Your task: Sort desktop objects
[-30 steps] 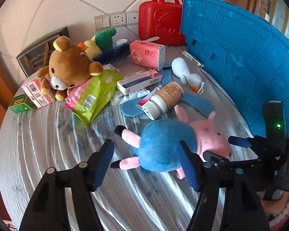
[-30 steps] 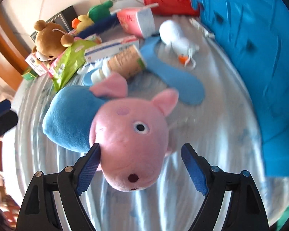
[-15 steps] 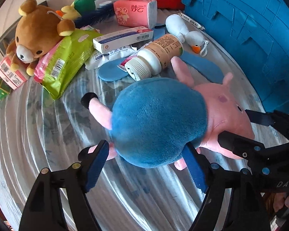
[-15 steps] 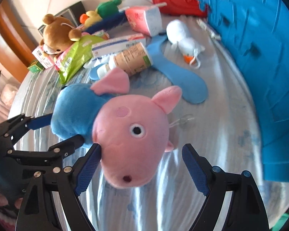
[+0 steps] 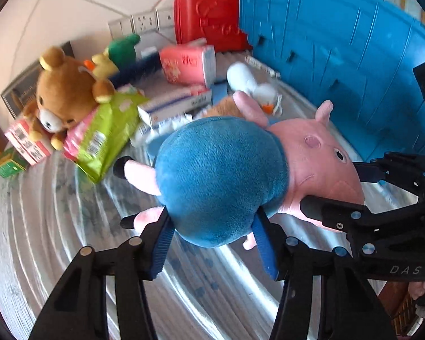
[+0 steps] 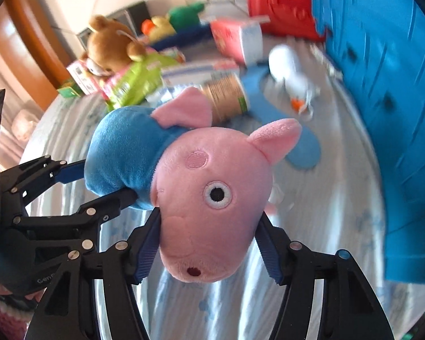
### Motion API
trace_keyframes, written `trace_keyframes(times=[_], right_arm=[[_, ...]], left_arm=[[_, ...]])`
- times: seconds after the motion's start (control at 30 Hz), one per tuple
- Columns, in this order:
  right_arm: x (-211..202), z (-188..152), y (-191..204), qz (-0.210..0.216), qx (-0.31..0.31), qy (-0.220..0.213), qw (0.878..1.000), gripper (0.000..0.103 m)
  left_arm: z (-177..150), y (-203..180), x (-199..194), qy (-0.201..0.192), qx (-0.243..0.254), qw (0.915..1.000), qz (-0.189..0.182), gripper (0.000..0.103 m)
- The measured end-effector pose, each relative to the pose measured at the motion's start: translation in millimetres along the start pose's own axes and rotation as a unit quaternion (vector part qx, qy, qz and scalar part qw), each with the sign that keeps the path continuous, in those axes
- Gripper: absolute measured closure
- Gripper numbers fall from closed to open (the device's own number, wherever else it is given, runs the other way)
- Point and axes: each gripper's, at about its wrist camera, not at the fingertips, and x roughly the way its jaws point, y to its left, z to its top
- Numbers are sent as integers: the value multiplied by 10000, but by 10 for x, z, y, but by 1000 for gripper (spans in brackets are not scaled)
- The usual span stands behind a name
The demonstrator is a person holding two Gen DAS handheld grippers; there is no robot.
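A pig plush point(image 5: 226, 175) with a blue body and pink head is held between both grippers above the table. My left gripper point(image 5: 212, 240) is shut on its blue body. My right gripper point(image 6: 209, 246) is shut on its pink head point(image 6: 212, 195); it also shows in the left wrist view point(image 5: 334, 195). The left gripper shows at the left of the right wrist view point(image 6: 99, 187).
A big blue bin point(image 5: 340, 56) stands on the right, a red case point(image 5: 209, 17) behind. A brown bear point(image 5: 65, 96), green packet point(image 5: 104, 136), pink tissue pack point(image 5: 187, 65), medicine box point(image 5: 175, 104), bottle point(image 6: 229, 99), white duck plush point(image 5: 252, 87) and small boxes point(image 5: 25, 144) lie across the table point(image 5: 56, 240).
Both grippers closed from open onto the pig plush, the left on its body, the right on its head. The plush has risen off the table.
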Motion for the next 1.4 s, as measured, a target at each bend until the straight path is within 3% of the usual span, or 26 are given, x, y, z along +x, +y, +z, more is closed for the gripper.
trace_keyframes(times=[0.27,0.47,0.67,0.83,0.97,1.2,1.33,1.4], right_arm=[[-812,282,99,-192,-320,-1142,9928,41],[-1686,371,-29,-647,-456,-2203,9722,41],[-2428,356,-449,-1386,-340,-2915,9459,41],[-2837,233,-1001,-1814,10,-3151,9316,41],[-3025,89,-1466,-2042,351,-3154,9261,41],[-3019,-84,-2087,-2208,905,-3024,9228,40],[-3101,-234,-2282,-2489,1205,-2985,9135,39],[-3117,-251,-2356,-2545,1285,-3000,9103,27]], left_arm=[[389,-195,-813,-1300,139,9910,278,50],[854,-624,-1394,-2375,373,9706,136,50],[1352,-1275,-1612,-3018,725,9502,-284,50],[1693,-1931,-1588,-3157,1092,9402,-665,50],[1888,-2476,-1469,-3055,1422,9371,-907,50],[2053,-2986,-1244,-2657,1678,9432,-1078,47],[2013,-3104,-1233,-2675,1736,9442,-825,46],[2019,-3076,-1239,-2594,1663,9481,-785,39]])
